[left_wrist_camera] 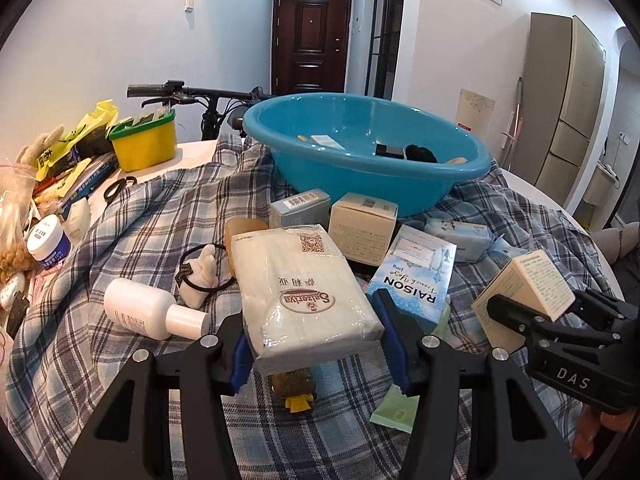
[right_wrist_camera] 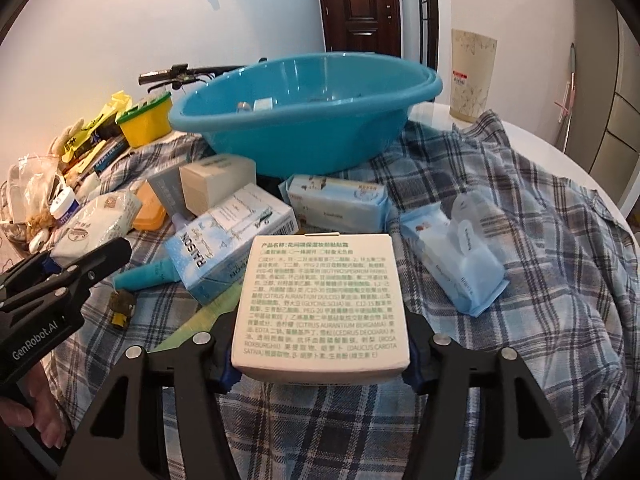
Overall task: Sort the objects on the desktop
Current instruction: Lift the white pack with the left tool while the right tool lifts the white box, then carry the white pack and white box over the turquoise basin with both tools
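Left wrist view: your checked cloth (left_wrist_camera: pixel 132 216) is covering the lower half of the frame, and the blue basin (left_wrist_camera: pixel 360 168) is sitting on it at upper centre, a few small things lying inside. You are pinching a white plastic-wrapped pack (left_wrist_camera: pixel 304 292) in your left gripper (left_wrist_camera: pixel 316 340) at lower centre, its blue pads pressing both sides and lifting it off the cloth. At the right edge your right gripper (left_wrist_camera: pixel 532 300) is clamping a cream box (left_wrist_camera: pixel 524 284). A white bottle (left_wrist_camera: pixel 148 308) is lying on its side at lower left.

In the right wrist view that cream box (right_wrist_camera: pixel 324 300) is filling the centre, gripped between the right gripper (right_wrist_camera: pixel 320 368) pads, printed side facing you. A light blue carton (right_wrist_camera: pixel 232 240) is lying just beyond it, centre left.
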